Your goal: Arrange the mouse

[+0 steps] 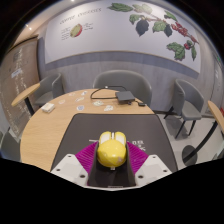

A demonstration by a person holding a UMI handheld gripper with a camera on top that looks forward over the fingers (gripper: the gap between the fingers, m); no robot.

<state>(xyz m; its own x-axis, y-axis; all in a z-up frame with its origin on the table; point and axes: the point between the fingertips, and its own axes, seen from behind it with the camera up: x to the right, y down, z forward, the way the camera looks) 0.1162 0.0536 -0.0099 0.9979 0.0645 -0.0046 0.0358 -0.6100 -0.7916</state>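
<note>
A yellow computer mouse (111,149) sits between my gripper's (111,157) two fingers, its front end pointing away from me. The magenta pads (85,156) press against both of its sides, so the gripper is shut on it. The mouse is over the near end of a black desk mat (110,123) that lies on a round wooden table (48,128). I cannot tell whether the mouse rests on the mat or is held just above it.
At the table's far side lie a dark flat device (127,97) with a cable and a small white object (47,106). Grey chairs (186,103) stand around the table. A wall with fruit pictures is behind.
</note>
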